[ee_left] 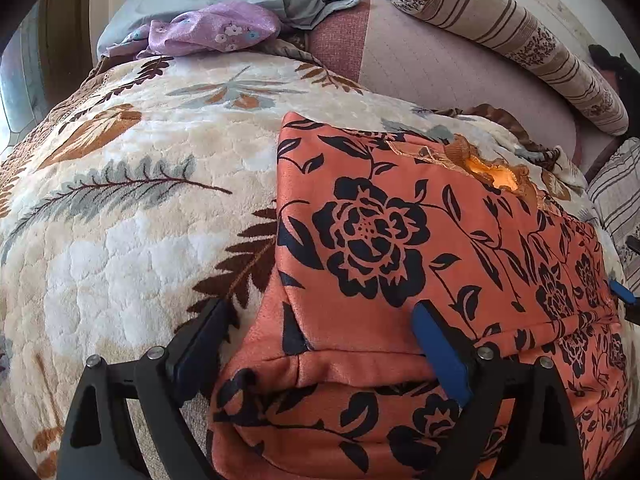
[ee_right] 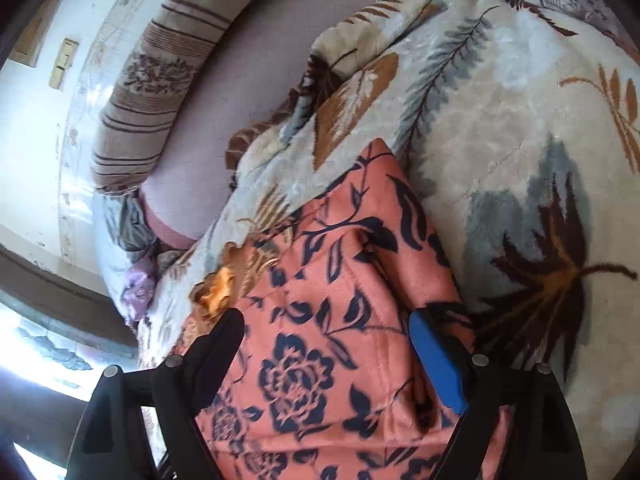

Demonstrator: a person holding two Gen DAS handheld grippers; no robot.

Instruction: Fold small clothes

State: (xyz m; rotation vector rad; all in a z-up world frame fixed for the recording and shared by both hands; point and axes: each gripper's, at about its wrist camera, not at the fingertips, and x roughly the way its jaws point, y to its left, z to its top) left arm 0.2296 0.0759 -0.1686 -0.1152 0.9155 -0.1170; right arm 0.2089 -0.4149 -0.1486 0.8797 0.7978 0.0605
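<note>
Left wrist view cuts off the near end of the orange flowered garment, which runs out of the bottom of the shot, so its full shape is anyone's guess. It lies on the leaf-print blanket, with a frilly neckline glowing at the far edge. The left gripper has its jaws spread wide over a folded edge, not pinching anything as far as I can see. A bit of blue at the right edge is hard to identify.

Right wrist view is tilted and a bit blurry. The right gripper is also wide apart above the garment. Only this one shows the wall; the purple cloth and striped bolster are clearer from the left.
</note>
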